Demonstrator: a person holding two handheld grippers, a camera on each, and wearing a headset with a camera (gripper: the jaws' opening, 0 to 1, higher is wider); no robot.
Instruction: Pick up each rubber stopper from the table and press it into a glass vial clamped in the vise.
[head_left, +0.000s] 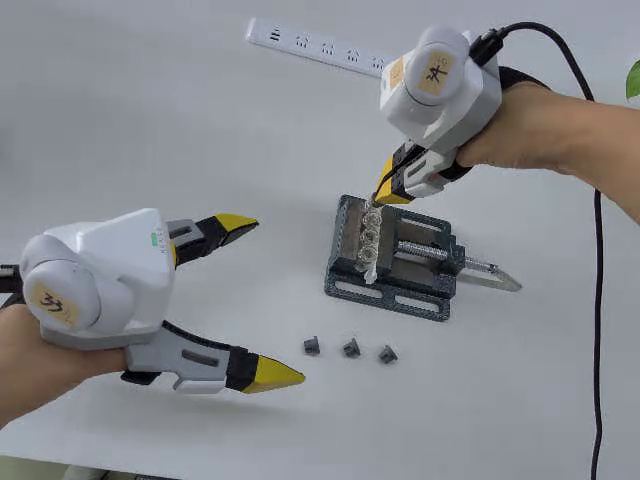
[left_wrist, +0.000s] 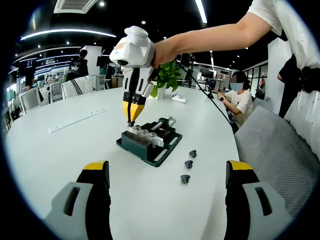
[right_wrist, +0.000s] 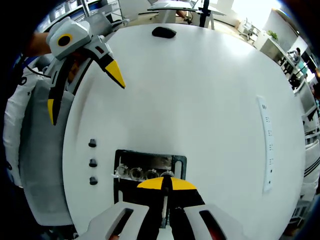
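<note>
A dark bench vise (head_left: 440, 268) stands on the white table and clamps a row of clear glass vials (head_left: 369, 238). My right gripper (head_left: 380, 197) points straight down at the far end of that row, shut, its yellow tips at a vial's mouth (right_wrist: 165, 184). Whether anything sits between the tips is hidden. Three small dark rubber stoppers (head_left: 351, 347) lie in a line on the table in front of the vise (left_wrist: 150, 145). Left of them my left gripper (head_left: 258, 298) hovers open with nothing between its fingers (left_wrist: 167, 167).
A white power strip (head_left: 320, 45) lies at the far side of the table. The right gripper's black cable (head_left: 598, 300) hangs down the right side. Other people sit beyond the table's edge (left_wrist: 240, 102).
</note>
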